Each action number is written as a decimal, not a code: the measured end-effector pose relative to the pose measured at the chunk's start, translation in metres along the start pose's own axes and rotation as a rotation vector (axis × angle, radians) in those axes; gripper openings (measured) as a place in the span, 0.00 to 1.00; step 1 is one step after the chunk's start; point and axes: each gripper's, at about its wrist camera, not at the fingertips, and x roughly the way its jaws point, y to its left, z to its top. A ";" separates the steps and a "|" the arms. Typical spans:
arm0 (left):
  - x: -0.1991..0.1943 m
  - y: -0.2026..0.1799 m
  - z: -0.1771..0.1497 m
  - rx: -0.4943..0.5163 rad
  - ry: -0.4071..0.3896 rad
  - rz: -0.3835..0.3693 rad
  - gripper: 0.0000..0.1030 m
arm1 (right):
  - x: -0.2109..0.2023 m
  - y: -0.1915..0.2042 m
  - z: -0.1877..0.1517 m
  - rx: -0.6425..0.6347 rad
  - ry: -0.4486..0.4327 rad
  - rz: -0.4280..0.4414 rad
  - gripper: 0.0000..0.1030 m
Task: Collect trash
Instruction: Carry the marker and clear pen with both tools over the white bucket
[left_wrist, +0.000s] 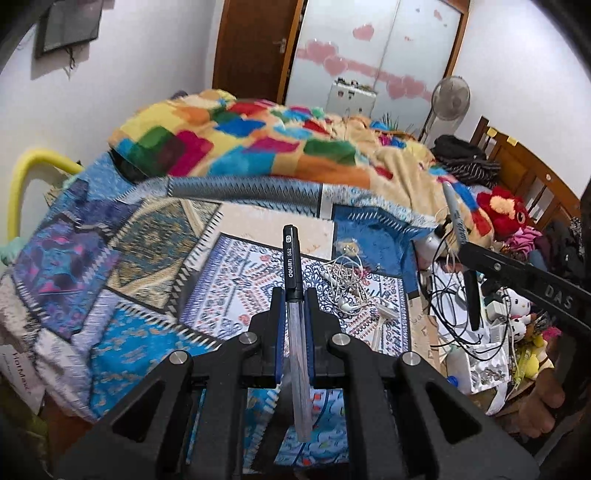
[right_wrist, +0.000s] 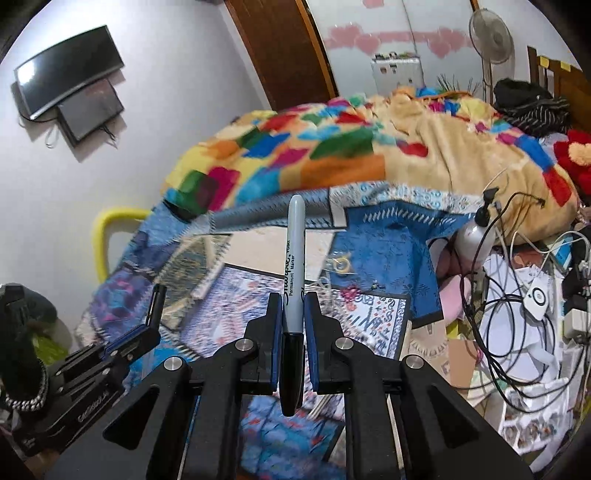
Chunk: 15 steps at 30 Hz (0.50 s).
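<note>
Two items are already picked up, so the collecting is partly under way; the left gripper (left_wrist: 294, 306) is clamped on a black gel pen (left_wrist: 293, 295) that sticks out straight ahead past its fingertips, and the right gripper (right_wrist: 293, 310) is clenched on a grey permanent marker (right_wrist: 293, 280), black cap end back toward the camera, tip end out front; both are held up in the air above the patterned bedspread (left_wrist: 155, 236), not touching it; no bin or bag shows in either view, so I'd guess the drop-off is still to come; lots left too: a tangle of white earphones (left_wrist: 347, 284) lies just ahead and right of the left gripper's tips, and farther right there's a heap of papers and black cables (right_wrist: 513, 306) beside a pump bottle (right_wrist: 472, 236).
</note>
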 end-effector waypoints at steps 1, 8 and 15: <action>-0.011 0.002 -0.001 -0.003 -0.008 0.004 0.08 | -0.007 0.005 -0.001 -0.005 -0.008 0.004 0.11; -0.094 0.019 -0.018 0.003 -0.082 0.040 0.08 | -0.067 0.049 -0.022 -0.052 -0.062 0.048 0.11; -0.173 0.040 -0.044 0.000 -0.156 0.079 0.08 | -0.104 0.086 -0.044 -0.100 -0.087 0.086 0.11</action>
